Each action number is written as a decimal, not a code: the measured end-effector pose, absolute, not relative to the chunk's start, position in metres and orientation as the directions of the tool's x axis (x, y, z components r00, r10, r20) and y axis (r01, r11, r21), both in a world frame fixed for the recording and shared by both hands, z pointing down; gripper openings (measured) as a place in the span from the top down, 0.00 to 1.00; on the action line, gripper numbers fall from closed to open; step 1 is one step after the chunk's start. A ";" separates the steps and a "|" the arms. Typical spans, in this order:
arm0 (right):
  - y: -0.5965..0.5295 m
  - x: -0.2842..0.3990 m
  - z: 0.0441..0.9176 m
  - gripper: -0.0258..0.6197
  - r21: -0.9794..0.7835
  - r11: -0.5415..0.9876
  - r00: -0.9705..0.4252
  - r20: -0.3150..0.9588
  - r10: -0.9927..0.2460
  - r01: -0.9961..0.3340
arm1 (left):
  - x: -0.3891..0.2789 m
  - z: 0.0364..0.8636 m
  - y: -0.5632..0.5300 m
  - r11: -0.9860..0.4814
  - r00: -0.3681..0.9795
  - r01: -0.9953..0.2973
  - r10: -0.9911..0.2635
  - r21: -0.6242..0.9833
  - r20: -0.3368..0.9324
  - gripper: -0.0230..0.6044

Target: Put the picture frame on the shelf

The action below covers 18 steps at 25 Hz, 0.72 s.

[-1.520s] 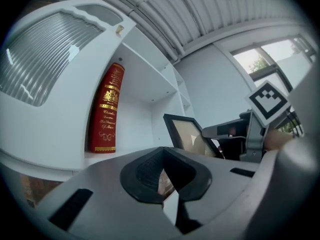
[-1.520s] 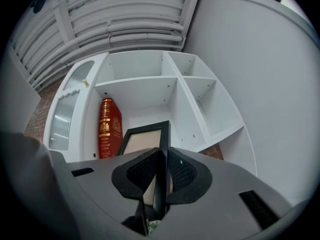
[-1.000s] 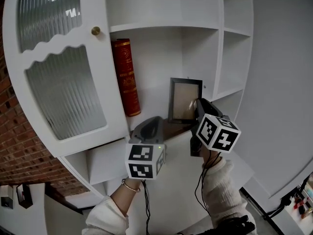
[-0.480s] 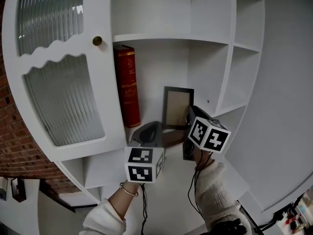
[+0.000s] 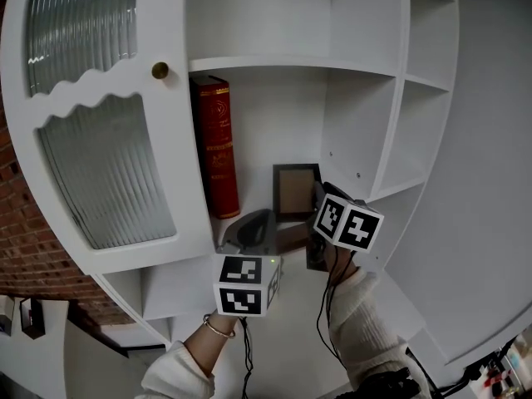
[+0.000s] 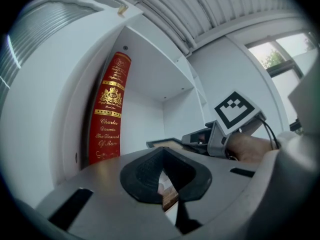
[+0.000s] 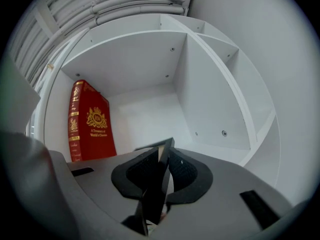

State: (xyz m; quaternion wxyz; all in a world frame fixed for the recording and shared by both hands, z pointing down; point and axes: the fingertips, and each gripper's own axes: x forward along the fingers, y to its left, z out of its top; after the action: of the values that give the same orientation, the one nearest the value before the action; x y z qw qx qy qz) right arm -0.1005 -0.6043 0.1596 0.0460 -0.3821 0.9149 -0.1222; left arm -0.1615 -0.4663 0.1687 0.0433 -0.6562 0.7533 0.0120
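**A:** Start at the left. What is the spare tool doing?

**B:** The left tongs (image 5: 256,223) hang low in front of the shelf compartment (image 5: 266,131). Their pads are together at the tips, with nothing between them. The cabinet door (image 5: 108,156) swings open to their left, and the red book (image 5: 214,148) stands just up-left of them. I think they are parked there so the opening stays free for the other hand.

**A:** And the frame?

**B:** The picture frame (image 5: 295,191) stands upright just right of the left tongs, inside the compartment and clear of the book. The right tongs (image 5: 320,210) are clamped on its right edge. In their own view the frame (image 7: 161,176) runs edge-on between the pads. A side grip like that probably lets it go in standing, with its face outward.

**A:** Is it down yet?

**B:** I can't tell. The tongs hide its bottom edge.

**A:** What has changed over the last second?

**B:** The frame looks smaller and sits closer to the book, so it has gone deeper in. The right tongs are still clamped on it, and the left tongs have hardly moved.
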 end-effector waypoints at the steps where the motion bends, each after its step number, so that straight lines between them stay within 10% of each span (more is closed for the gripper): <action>1: -0.605 -0.100 0.161 0.85 -0.262 0.675 -0.701 0.007 -0.713 -0.689 | -0.161 0.169 -0.465 0.143 -0.139 -0.988 -0.987 -0.051 -0.083 0.96; 18: -0.603 -0.063 0.155 0.85 -0.274 0.646 -0.656 -0.068 -0.752 -0.712 | -0.150 0.179 -0.464 0.147 -0.143 -0.988 -0.986 -0.039 -0.084 0.96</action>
State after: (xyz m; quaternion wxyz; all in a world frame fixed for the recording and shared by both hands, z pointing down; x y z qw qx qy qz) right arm -0.0633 -0.6032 0.1548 0.0879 -0.4053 0.9030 -0.1123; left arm -0.1501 -0.4635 0.1790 0.0445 -0.6531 0.7559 0.0128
